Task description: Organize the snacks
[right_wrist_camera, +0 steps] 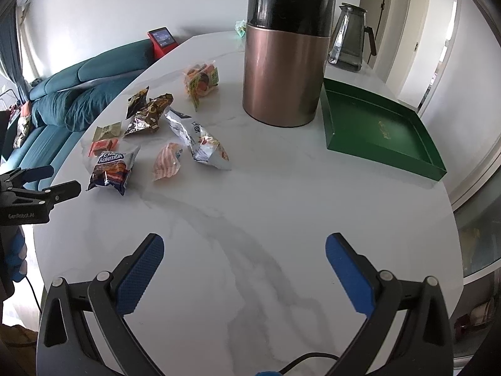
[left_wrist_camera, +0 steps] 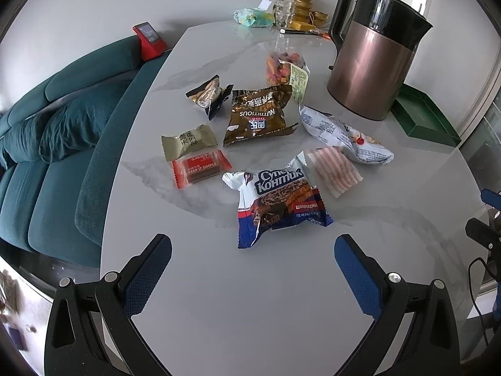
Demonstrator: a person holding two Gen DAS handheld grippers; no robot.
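Several snack packets lie scattered on the white marble table (left_wrist_camera: 250,297). Nearest my left gripper (left_wrist_camera: 253,247) is a blue-and-white biscuit pack (left_wrist_camera: 278,200); the gripper stands open just short of it, holding nothing. Beyond lie a red bar (left_wrist_camera: 200,167), an olive packet (left_wrist_camera: 188,141), a brown bag (left_wrist_camera: 255,116), a pink striped packet (left_wrist_camera: 335,169) and a white pouch (left_wrist_camera: 344,138). My right gripper (right_wrist_camera: 244,247) is open over bare table, well to the right of the snacks (right_wrist_camera: 112,169). A green tray (right_wrist_camera: 379,131) sits empty at the right.
A copper-and-black kettle (right_wrist_camera: 281,72) stands behind the snacks, beside the green tray. A glass jug (right_wrist_camera: 347,37) is at the back right. Gold cups and clutter (left_wrist_camera: 300,12) sit at the far end. A teal sofa (left_wrist_camera: 62,144) runs along the table's left edge.
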